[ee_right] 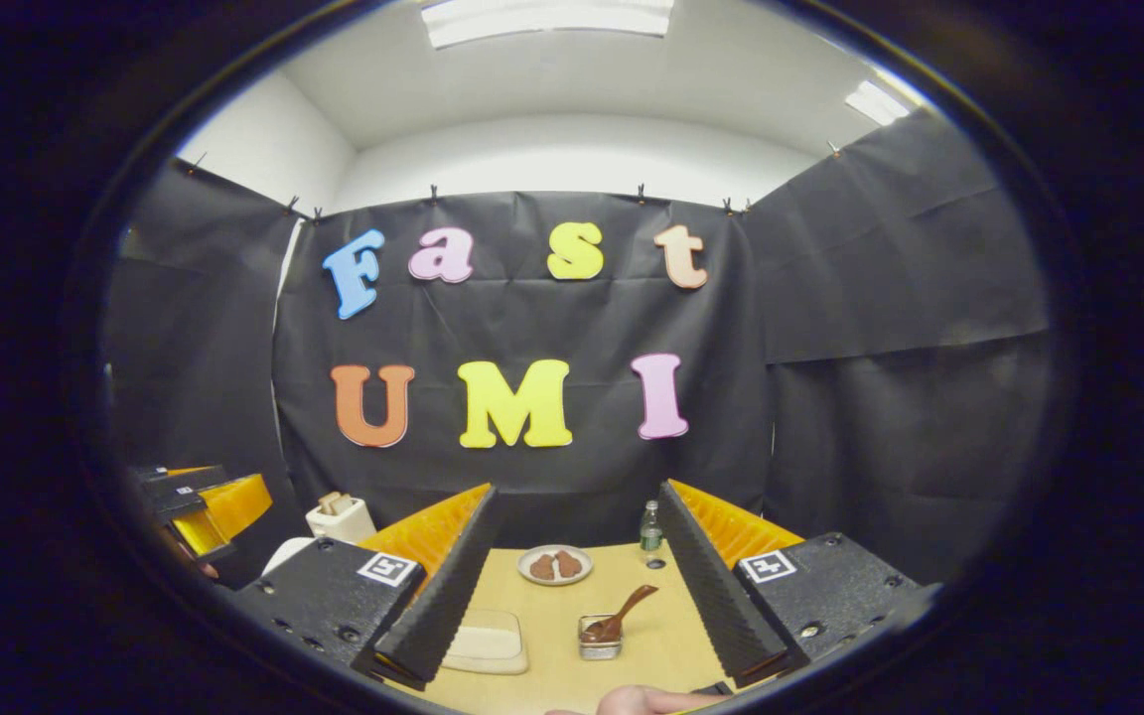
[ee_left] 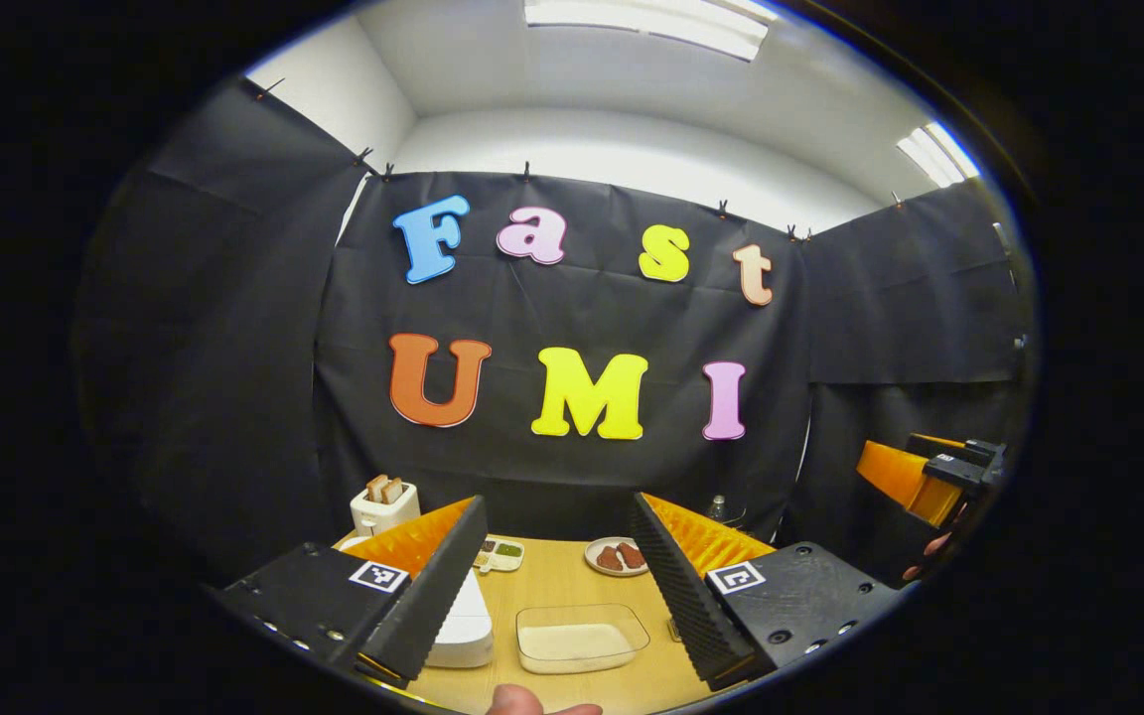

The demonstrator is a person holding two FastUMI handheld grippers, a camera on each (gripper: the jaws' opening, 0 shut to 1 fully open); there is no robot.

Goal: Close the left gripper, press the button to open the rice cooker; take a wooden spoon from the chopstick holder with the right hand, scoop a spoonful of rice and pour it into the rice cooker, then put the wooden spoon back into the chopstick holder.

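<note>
Wooden table (ee_right: 572,636) carried: white rice cooker (ee_left: 463,626), clear rice container (ee_left: 580,639), toaster (ee_left: 384,506), plate (ee_right: 554,565), bottle (ee_right: 650,526), chopstick holder (ee_right: 600,638) with wooden spoon (ee_right: 624,611), small compartment dish (ee_left: 499,554).

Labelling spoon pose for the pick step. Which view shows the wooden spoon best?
The right gripper view: the wooden spoon stands tilted in the small chopstick holder on the table, framed between that gripper's open fingers. In the left gripper view I can't pick the spoon out; the right finger covers that part of the table.
</note>
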